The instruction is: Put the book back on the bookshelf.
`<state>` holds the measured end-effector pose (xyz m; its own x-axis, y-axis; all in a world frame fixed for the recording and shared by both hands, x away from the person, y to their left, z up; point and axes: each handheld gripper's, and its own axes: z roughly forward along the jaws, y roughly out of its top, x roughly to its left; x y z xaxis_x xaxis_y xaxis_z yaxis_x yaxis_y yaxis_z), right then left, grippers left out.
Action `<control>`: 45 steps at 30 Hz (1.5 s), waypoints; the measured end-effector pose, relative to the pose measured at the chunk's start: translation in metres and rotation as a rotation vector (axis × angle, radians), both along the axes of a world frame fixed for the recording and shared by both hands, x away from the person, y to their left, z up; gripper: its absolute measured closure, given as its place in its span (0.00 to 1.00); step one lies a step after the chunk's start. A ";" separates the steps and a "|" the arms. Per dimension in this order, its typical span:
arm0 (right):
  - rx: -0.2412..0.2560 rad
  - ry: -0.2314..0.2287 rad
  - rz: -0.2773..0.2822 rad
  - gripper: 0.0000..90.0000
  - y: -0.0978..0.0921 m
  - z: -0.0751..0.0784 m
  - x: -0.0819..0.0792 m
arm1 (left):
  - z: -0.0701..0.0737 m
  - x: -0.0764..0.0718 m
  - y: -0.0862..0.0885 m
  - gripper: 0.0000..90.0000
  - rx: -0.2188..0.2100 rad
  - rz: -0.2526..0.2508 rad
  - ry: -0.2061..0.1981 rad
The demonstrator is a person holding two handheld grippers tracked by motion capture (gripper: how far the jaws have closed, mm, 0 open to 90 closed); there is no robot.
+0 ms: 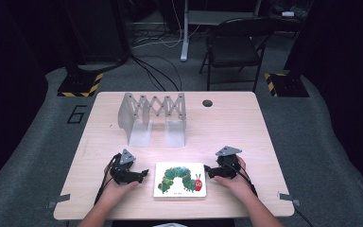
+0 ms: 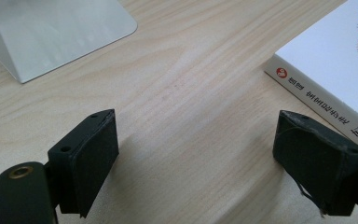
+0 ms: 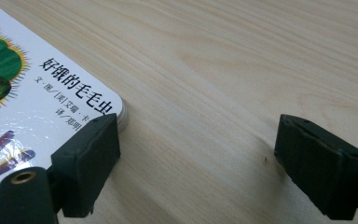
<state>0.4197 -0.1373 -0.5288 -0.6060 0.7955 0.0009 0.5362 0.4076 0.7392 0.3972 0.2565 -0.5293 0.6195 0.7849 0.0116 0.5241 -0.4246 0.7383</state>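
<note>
A white picture book (image 1: 180,179) with a green caterpillar on its cover lies flat near the table's front edge. My left gripper (image 1: 144,174) rests just left of it, open, with nothing between its pads; its own view (image 2: 198,154) shows the book's spine (image 2: 321,98) at the right. My right gripper (image 1: 207,171) sits just right of the book, open; in its view (image 3: 198,154) the left pad overlaps the book's rounded corner (image 3: 51,98) and bare wood lies between the jaws. A hand holds each gripper.
A grey metal accordion-style rack (image 1: 152,115) stands at the back of the wooden table (image 1: 227,127), its base plate (image 2: 56,32) seen ahead of the left gripper. A small round hole (image 1: 207,103) is near the far edge. A folding chair (image 1: 234,47) stands beyond the table.
</note>
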 end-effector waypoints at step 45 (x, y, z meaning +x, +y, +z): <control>-0.042 0.050 -0.028 0.54 -0.003 0.013 -0.005 | 0.014 -0.008 -0.005 0.49 -0.031 -0.004 0.041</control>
<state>0.4147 -0.1402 -0.5162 -0.5838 0.8119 -0.0030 0.5834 0.4221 0.6939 0.3895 0.2515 -0.5156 0.6219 0.7822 -0.0383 0.5528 -0.4038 0.7289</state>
